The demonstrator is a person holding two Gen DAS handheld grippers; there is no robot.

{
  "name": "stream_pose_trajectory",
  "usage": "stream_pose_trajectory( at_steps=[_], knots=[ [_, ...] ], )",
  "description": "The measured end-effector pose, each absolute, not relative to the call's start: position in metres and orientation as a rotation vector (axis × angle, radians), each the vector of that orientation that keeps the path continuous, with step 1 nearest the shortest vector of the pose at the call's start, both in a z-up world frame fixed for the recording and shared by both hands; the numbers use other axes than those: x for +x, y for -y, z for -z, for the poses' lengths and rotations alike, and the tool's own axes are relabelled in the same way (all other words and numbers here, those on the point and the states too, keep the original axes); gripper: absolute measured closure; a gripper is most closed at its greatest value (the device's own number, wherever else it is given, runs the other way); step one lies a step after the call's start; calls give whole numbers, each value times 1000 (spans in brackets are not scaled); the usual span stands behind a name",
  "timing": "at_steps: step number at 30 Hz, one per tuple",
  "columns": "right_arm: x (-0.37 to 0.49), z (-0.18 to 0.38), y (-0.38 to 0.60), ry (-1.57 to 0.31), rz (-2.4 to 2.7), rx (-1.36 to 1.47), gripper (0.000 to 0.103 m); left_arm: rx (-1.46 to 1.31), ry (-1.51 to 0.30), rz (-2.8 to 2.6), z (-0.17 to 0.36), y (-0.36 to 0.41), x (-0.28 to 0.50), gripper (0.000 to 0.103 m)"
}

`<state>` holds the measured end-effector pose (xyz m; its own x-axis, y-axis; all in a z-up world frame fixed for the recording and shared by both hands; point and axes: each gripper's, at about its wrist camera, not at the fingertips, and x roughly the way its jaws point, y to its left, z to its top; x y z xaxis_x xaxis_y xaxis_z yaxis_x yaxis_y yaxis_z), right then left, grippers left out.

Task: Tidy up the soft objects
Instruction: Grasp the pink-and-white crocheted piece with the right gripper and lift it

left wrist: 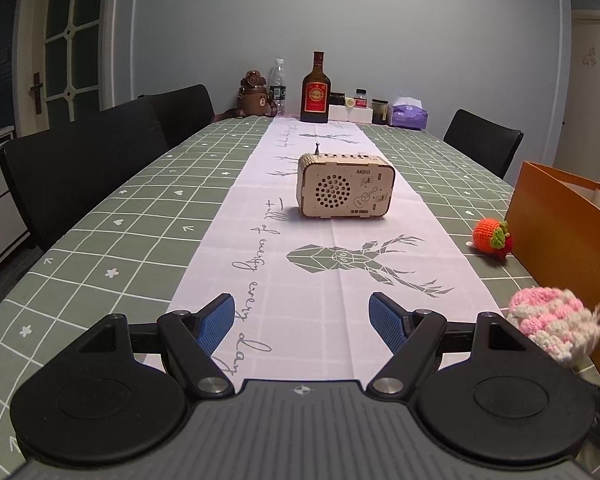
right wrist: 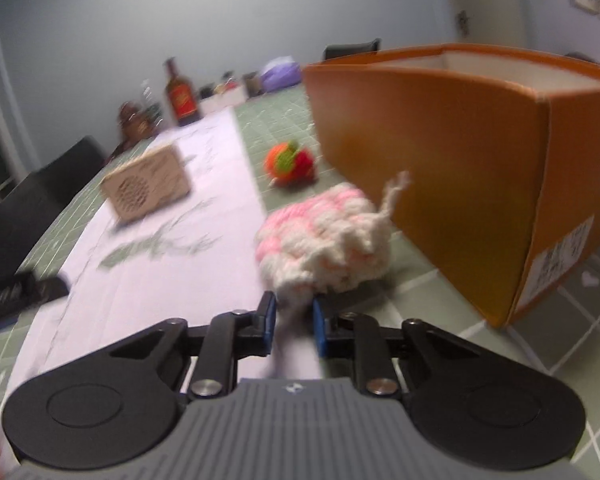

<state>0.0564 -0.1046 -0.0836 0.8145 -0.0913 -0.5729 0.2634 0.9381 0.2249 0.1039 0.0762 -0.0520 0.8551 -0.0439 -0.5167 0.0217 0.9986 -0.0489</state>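
A pink and white knitted ball (right wrist: pixel 324 240) lies on the green checked tablecloth beside an orange cardboard box (right wrist: pixel 440 140). My right gripper (right wrist: pixel 293 316) has its blue pads narrowed onto the ball's near edge, pinching the yarn. In the left wrist view the same knitted ball (left wrist: pixel 552 320) sits at the right, blurred. An orange crocheted fruit (left wrist: pixel 488 234) and a red one (left wrist: pixel 506 246) rest together further back by the orange box (left wrist: pixel 560 220). My left gripper (left wrist: pixel 302 320) hovers open over the white runner, with nothing between its fingers.
A wooden radio (left wrist: pixel 346 186) stands mid-table on the runner. At the far end are a brown bottle (left wrist: pixel 315 92), a water bottle (left wrist: pixel 277 86), jars and a purple tissue pack (left wrist: pixel 409 114). Black chairs (left wrist: pixel 84 168) line the left side, and another chair (left wrist: pixel 482 140) stands far right.
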Motion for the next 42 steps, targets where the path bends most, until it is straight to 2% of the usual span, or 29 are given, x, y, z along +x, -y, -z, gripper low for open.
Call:
stream_pose_trajectory(
  at_steps=[1,2,4,7,10,12,15,19,26,37,39,41,42],
  knots=[
    [55,82,104,-610,169,288,80,-43,-543,32,51,-77,103,13],
    [55,80,104,-628,148,283,61,-43,-542,28,51,-77,103,13],
    [56,75,105,-657,111,274,41,-42,-540,24,50,-77,101,13],
    [50,67,102,-634,122,210,40,-40,-533,23,47,-78,97,13],
    [49,62,98,-622,122,144,22,-40,-523,27,45,-78,94,13],
    [51,60,97,-600,126,108,17,-38,-521,29,45,-77,93,13],
    [53,58,87,-552,157,-16,3,-27,-522,36,46,-75,92,13],
    [65,59,80,-548,186,-148,3,-20,-524,41,47,-72,93,13],
    [91,64,98,-607,146,-44,3,-6,-532,32,47,-72,96,13],
    [111,76,90,-657,165,-91,2,3,-558,8,51,-73,103,13],
    [111,78,90,-658,169,-90,7,10,-558,9,51,-71,103,13],
    [109,79,93,-654,191,-72,31,20,-557,10,49,-69,104,13],
    [107,78,95,-651,201,-75,32,28,-555,9,48,-68,105,13]
  ],
)
